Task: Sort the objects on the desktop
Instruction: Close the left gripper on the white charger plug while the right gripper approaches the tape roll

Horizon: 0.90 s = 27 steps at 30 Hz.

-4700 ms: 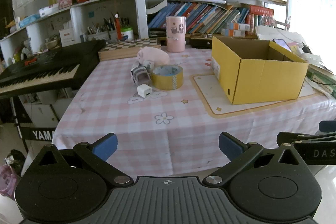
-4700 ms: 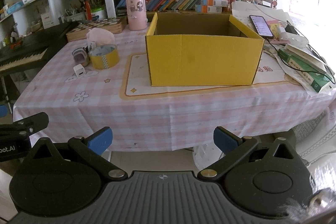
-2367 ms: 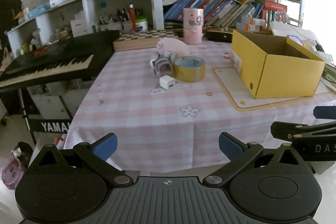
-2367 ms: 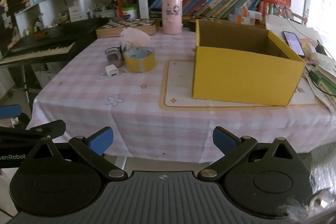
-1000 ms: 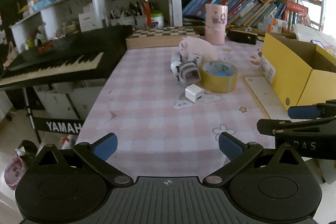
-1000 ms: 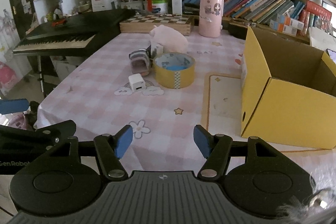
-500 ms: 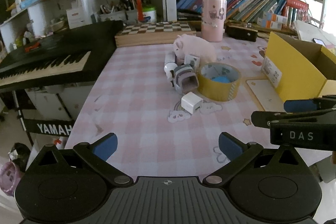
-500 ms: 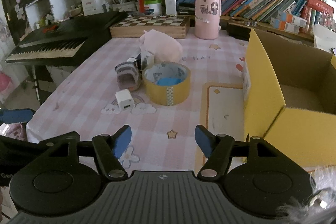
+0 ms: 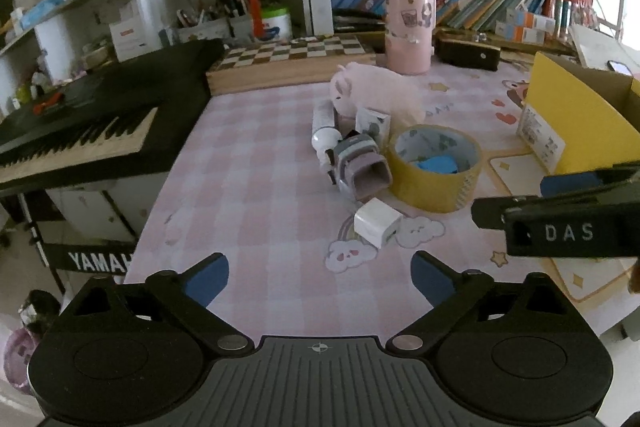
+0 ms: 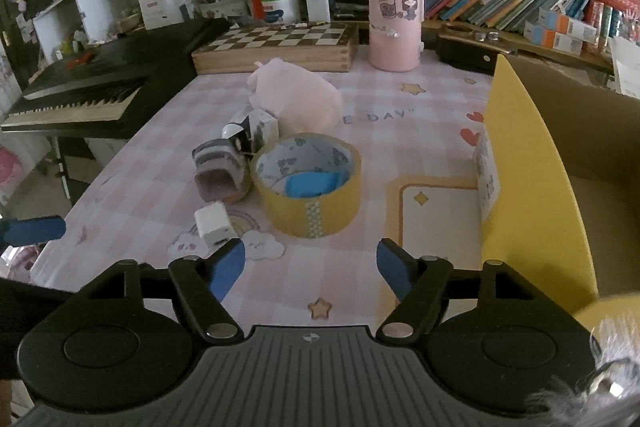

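Observation:
A cluster lies mid-table: a yellow tape roll point(image 10: 308, 183) with a blue thing inside, a white charger cube point(image 10: 215, 223), a grey-pink clip-like device point(image 10: 220, 173), a small white box point(image 10: 262, 133), a white tube point(image 9: 325, 129) and a pink plush pig point(image 10: 298, 99). The open yellow cardboard box point(image 10: 532, 187) stands to the right. My right gripper point(image 10: 310, 267) is open and empty, just short of the tape roll. My left gripper point(image 9: 320, 277) is open and empty, short of the charger cube point(image 9: 378, 223). The right gripper's side also shows in the left wrist view point(image 9: 560, 223).
A black keyboard point(image 9: 80, 123) lies off the table's left side. A wooden chessboard box point(image 10: 276, 49) and a pink cylinder point(image 10: 395, 27) stand at the back, with a black case point(image 10: 464, 57) beside them. Bookshelves rise behind.
Both grippers have moved forward over the table toward the cluster, which now looks larger and closer. The right gripper's jaws have narrowed from their earlier wide spread.

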### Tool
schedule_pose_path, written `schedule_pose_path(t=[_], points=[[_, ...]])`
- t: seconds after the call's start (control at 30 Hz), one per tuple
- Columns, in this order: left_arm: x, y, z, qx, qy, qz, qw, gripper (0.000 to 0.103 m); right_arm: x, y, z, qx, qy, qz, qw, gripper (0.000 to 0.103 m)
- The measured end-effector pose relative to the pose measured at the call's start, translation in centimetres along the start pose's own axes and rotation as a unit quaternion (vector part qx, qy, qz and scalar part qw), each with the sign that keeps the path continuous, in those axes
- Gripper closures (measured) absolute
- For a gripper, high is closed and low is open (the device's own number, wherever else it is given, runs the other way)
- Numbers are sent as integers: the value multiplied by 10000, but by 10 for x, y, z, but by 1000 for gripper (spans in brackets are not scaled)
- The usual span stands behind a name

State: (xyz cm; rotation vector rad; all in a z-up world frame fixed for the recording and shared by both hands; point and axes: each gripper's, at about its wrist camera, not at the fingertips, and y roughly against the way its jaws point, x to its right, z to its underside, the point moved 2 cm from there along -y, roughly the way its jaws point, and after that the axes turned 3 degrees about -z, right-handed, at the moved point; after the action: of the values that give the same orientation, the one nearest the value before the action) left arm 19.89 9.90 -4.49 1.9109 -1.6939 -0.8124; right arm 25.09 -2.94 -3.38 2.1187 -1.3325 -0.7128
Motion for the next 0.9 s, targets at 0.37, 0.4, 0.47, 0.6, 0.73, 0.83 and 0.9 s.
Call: schedule_pose_path(t=[0.37,0.4,0.47,0.6,0.73,0.83,0.9], points=[[17,-43,-13,-145,-342,508,9980,36,9,-32,-24,-253,8,-17,9997,21],[19,-47,-15,-138,-380,532,9978,38,11,-34,-26,-274,14,-19,9996,21],[23,-55,-18,-106,-461,612,9970,39,11,-39,-28,-310,27,-8,9995,21],[27,-69,-22,-137,-579,684,9959,40,12,-47,-34,-371,54,-46,9993,19],[26,-79,-22,-262,-613,712,9952,46,11,-59,-38,-479,141,-90,9987,18],[23,-82,-21,-285,-560,814,9947,52,10,-69,-41,-571,179,-137,9981,17],[23,-82,-22,-272,-554,905,9940,57,9,-75,-43,-603,214,-148,9978,13]])
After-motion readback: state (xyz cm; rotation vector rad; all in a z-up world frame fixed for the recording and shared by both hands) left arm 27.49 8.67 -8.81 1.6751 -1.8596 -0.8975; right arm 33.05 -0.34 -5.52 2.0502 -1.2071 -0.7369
